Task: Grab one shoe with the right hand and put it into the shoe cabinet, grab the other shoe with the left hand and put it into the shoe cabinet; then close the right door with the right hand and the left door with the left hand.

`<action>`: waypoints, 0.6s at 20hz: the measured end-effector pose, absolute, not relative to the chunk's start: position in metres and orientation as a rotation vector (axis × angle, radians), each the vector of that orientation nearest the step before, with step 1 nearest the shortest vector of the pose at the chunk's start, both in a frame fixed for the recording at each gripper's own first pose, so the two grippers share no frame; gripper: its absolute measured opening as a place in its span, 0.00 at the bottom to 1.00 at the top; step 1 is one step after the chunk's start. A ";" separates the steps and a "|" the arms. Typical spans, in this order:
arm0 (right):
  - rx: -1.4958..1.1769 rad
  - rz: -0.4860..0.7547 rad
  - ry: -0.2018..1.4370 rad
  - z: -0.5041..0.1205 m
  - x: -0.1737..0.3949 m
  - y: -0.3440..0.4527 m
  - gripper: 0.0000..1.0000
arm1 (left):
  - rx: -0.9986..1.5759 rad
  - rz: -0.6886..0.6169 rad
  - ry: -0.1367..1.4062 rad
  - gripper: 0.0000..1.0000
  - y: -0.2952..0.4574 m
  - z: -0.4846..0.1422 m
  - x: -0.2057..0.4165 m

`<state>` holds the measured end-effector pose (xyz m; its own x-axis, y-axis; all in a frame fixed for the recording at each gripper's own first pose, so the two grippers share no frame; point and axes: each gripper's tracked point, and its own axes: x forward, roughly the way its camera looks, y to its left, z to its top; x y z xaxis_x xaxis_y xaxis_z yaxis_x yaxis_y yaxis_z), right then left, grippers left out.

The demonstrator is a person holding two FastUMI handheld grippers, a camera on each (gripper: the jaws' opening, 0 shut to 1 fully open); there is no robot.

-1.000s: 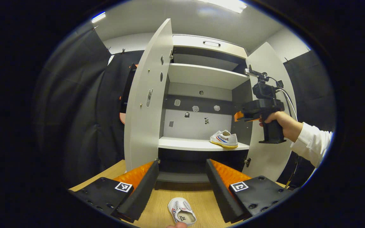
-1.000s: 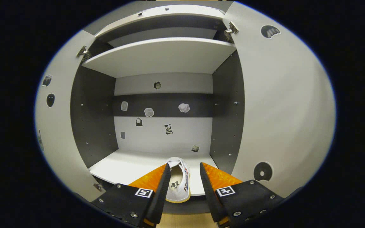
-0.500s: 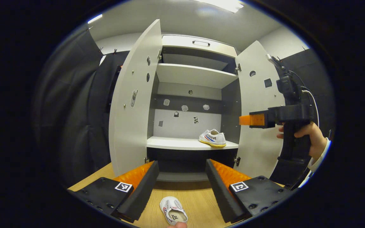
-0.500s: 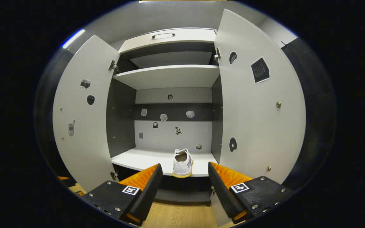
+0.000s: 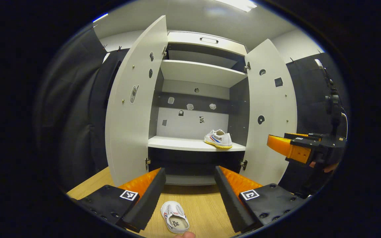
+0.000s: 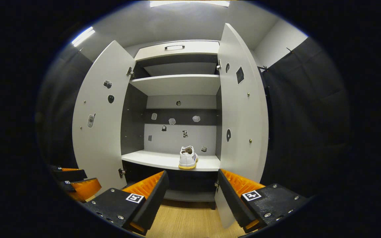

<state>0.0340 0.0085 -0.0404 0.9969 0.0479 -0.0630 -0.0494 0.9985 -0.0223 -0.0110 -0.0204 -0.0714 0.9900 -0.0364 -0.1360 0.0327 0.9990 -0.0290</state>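
One shoe (image 5: 218, 138) rests on the cabinet shelf (image 5: 190, 144); the left gripper (image 5: 190, 195), fingers wide apart and empty, should descend squarely astride the second shoe (image 5: 174, 221) on the floor (image 5: 203, 208) before closing.

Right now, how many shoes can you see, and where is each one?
2. One shoe stands on the right side of the cabinet's lower shelf. The other shoe lies on the wooden floor between the left claw's open fingers. None looks hidden.
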 end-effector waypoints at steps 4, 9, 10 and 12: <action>-0.002 0.042 0.102 -0.060 0.017 0.005 0.92 | 0.021 0.022 0.223 0.94 0.004 -0.102 -0.002; -0.004 0.036 0.148 -0.082 0.002 0.001 0.92 | 0.002 0.024 0.437 0.97 0.026 -0.199 -0.007; -0.006 0.043 0.159 -0.085 0.001 0.001 0.92 | -0.019 0.022 0.497 0.97 0.029 -0.225 -0.012; -0.011 0.060 0.177 -0.090 -0.003 0.002 0.92 | -0.045 0.058 0.594 0.97 0.041 -0.273 -0.022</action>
<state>-0.0026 0.0016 -0.0905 0.9826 0.0590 -0.1762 -0.0609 0.9981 -0.0054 -0.0218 0.0413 -0.2727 0.8272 0.0417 -0.5603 -0.0678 0.9974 -0.0259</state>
